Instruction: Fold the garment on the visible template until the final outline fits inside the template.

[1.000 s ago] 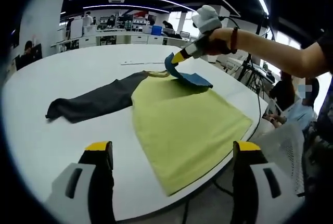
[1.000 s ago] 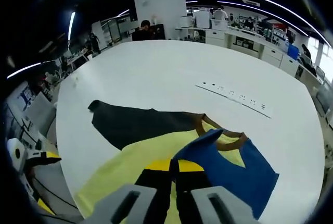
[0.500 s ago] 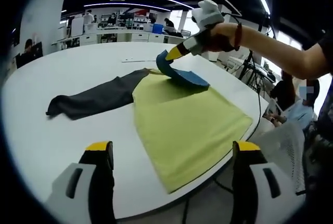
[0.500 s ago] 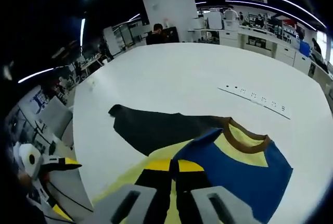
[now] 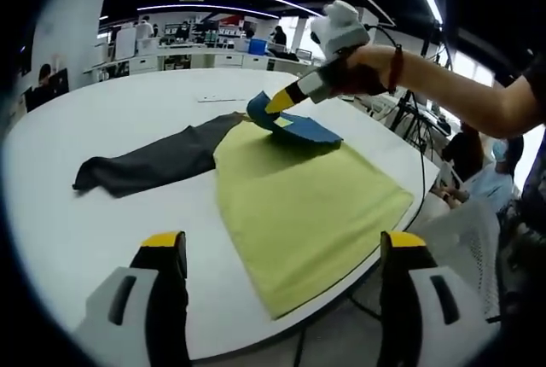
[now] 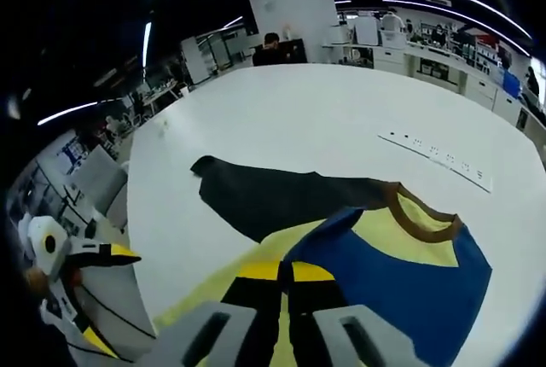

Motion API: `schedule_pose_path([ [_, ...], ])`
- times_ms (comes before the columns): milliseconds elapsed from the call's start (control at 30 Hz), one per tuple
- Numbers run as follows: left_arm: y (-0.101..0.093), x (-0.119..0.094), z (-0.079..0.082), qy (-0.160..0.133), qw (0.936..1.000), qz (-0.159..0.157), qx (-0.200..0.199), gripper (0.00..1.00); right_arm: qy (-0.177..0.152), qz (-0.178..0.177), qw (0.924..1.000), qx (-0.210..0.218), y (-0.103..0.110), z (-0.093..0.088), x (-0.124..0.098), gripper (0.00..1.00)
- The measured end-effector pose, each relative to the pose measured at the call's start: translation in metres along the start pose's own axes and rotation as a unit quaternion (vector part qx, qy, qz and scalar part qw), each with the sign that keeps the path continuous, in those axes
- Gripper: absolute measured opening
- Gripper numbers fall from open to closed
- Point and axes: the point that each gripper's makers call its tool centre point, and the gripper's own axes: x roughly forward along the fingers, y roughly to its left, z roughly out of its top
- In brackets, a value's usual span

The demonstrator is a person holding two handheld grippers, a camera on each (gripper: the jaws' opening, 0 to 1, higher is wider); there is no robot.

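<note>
Shirt: a yellow-green shirt [image 5: 299, 213] lies spread flat on a large white table [image 5: 94, 128]; its lower hem reaches the table edge nearest the person. In the right gripper view the same shirt [image 6: 384, 230] shows a brown collar [image 6: 422, 222] at the neck.
Dark sleeve: 1 dark grey sleeve [image 5: 149, 162] stretches flat across the table away from the shirt's body; in the right gripper view it is the black strip [image 6: 273, 200] running toward the far side of the table.
Blue sleeve: the other sleeve is blue [image 5: 294, 128]; its end is lifted off the table and curled back over the yellow-green body, while its base rests on the shirt. In the right gripper view the blue cloth [image 6: 401, 290] spreads out from the jaws across the shirt.
Right gripper: its 2 yellow-tipped jaws are closed tight on the edge of the blue sleeve [image 6: 290, 271]. In the left gripper view this gripper [image 5: 277, 104] is held by a hand [image 5: 363, 72] above the shirt's shoulder, pinching the blue cloth.
Left gripper: jaws spread wide [image 5: 281, 252], with nothing between them; it hangs over the near table edge by the shirt's hem. In the right gripper view it [image 6: 107, 256] sits low beside the table edge, well apart from the shirt's collar.
Strip on table: a thin light strip with dark marks [image 6: 435, 160] lies on the bare table beyond the collar.
Room: desks, shelves and seated people stand behind the table.
</note>
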Motion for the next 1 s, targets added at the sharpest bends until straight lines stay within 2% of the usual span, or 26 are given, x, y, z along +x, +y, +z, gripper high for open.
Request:
schedule_pose_path([
  [200,0.001,-0.002,0.0,0.001,1.0,0.002,0.001,0.91,0.009,-0.004,0.9999,-0.006,0.007,-0.008,0.008,0.0],
  [633,0.0,0.0,-0.003,0.004,1.0,0.004,-0.003,0.9,0.006,-0.004,0.9992,-0.04,0.02,-0.004,0.011,0.0],
  [900,0.001,0.0,-0.004,0.005,1.0,0.005,-0.004,0.9,0.014,-0.018,0.9975,-0.067,0.019,-0.009,0.022,0.0],
  [1000,0.002,-0.001,-0.005,0.005,1.0,0.006,-0.006,0.9,0.014,-0.023,0.9975,-0.065,0.017,-0.012,0.029,0.0],
])
